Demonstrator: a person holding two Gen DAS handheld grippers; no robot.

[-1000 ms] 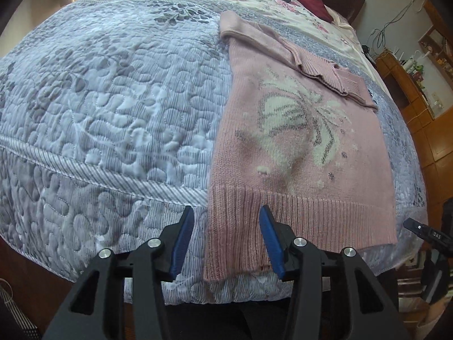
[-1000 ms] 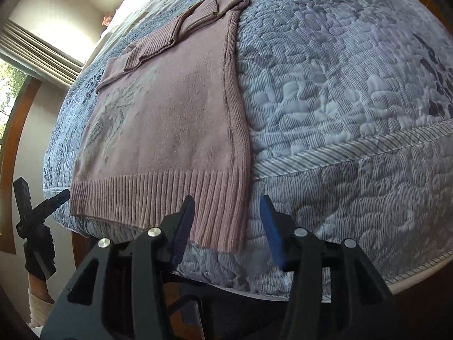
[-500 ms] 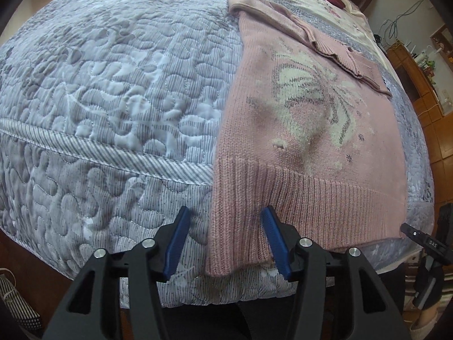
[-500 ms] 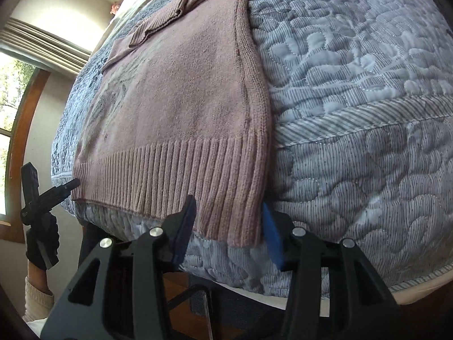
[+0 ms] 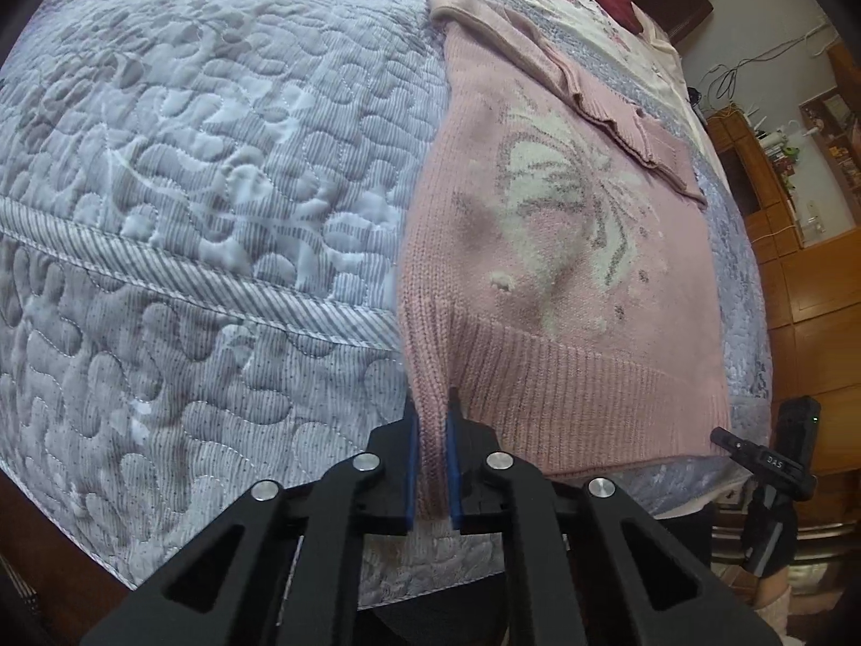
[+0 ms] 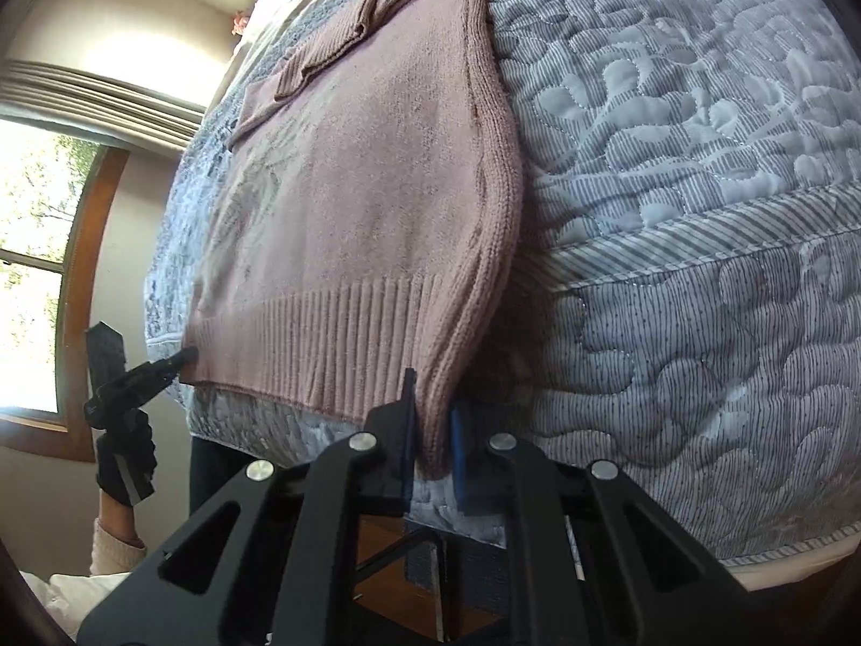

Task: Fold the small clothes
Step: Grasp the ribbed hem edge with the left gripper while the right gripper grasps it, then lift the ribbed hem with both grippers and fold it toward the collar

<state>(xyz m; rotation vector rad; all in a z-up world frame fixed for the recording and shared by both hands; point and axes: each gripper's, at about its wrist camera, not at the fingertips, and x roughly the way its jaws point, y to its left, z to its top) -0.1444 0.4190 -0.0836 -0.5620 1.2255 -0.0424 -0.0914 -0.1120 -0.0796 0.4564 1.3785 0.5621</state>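
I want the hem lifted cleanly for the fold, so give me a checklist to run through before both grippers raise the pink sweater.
1. Left gripper shut on its hem corner of the pink sweater: ok.
2. Right gripper shut on the other hem corner: ok.
3. Both layers of knit caught in each grip: cannot tell.
4. Sleeve folded in across the chest: ok.
5. Sweater body lying flat on the quilt: ok, apart from puckers at the pinched corners.
6. Quilt not pinched along with the hem: cannot tell.
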